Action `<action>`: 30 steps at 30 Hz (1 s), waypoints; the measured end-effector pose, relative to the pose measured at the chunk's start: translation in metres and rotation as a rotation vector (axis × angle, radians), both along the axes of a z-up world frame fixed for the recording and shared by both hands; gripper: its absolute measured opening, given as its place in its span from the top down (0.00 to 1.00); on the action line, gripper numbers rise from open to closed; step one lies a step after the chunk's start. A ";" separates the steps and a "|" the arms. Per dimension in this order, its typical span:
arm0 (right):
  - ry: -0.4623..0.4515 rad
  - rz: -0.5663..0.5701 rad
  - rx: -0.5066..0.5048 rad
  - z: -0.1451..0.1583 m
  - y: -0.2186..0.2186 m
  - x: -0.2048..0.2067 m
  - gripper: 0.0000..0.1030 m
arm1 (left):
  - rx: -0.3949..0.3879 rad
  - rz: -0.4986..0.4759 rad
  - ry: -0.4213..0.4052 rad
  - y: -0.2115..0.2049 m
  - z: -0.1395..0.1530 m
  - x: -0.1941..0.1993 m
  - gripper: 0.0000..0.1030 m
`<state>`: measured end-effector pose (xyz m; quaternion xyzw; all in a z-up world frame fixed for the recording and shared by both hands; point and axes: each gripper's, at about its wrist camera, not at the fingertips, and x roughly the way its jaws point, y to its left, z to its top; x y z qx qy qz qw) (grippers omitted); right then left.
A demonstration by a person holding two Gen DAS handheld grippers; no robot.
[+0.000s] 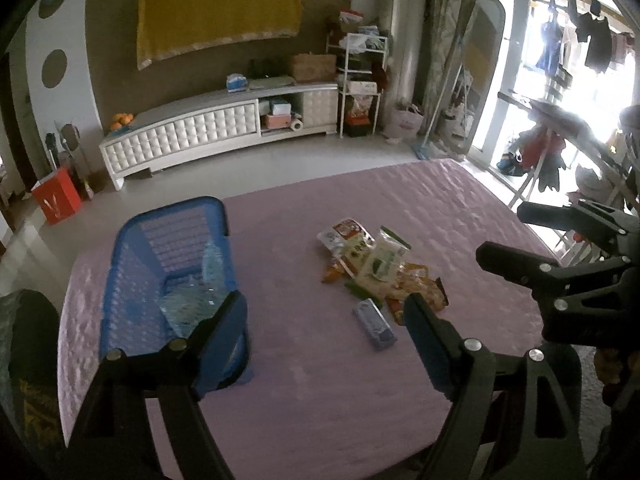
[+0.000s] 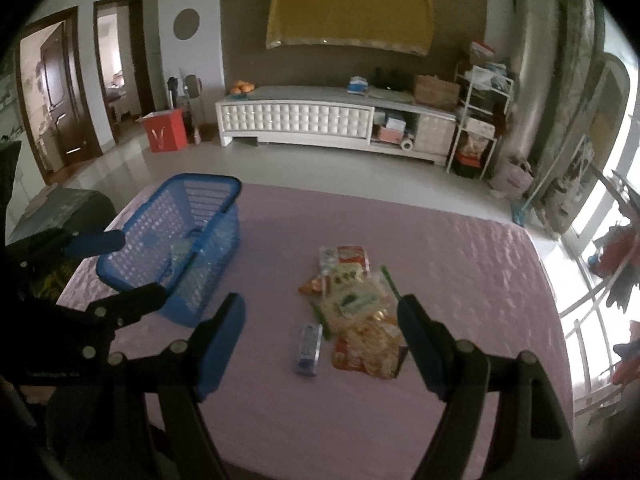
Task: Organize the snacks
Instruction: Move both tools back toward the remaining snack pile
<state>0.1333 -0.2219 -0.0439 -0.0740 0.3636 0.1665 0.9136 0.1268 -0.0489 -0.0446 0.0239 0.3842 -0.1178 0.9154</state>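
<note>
A pile of snack packets (image 1: 376, 264) (image 2: 356, 300) lies in the middle of the pink-covered table (image 1: 320, 380) (image 2: 460, 260). A small blue-grey packet (image 1: 375, 323) (image 2: 308, 345) lies apart at its near left. A blue plastic basket (image 1: 132, 280) (image 2: 160, 232) stands at the table's left with a clear packet (image 1: 200, 292) inside. My left gripper (image 1: 326, 312) is open and empty above the table, between basket and pile. My right gripper (image 2: 320, 316) is open and empty, hovering over the near side of the pile. Each gripper shows in the other's view, the right (image 1: 500, 232) and the left (image 2: 132, 268).
A white TV cabinet (image 2: 320, 120) stands against the far wall across bare floor. A red box (image 2: 166, 130) sits on the floor at left. A shelf rack (image 2: 480, 120) and a drying rack with clothes (image 1: 560, 140) stand at right by the window.
</note>
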 end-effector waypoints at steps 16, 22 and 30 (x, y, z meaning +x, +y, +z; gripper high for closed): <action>0.116 -0.074 0.010 -0.059 -0.064 0.039 0.21 | 0.018 -0.028 0.137 -0.049 -0.060 0.056 0.24; 0.165 -0.095 0.025 -0.085 -0.077 0.056 0.21 | 0.002 -0.020 0.211 -0.058 -0.092 0.079 0.24; 0.216 -0.102 0.030 -0.120 -0.083 0.076 0.21 | -0.052 -0.025 0.324 -0.069 -0.141 0.104 0.24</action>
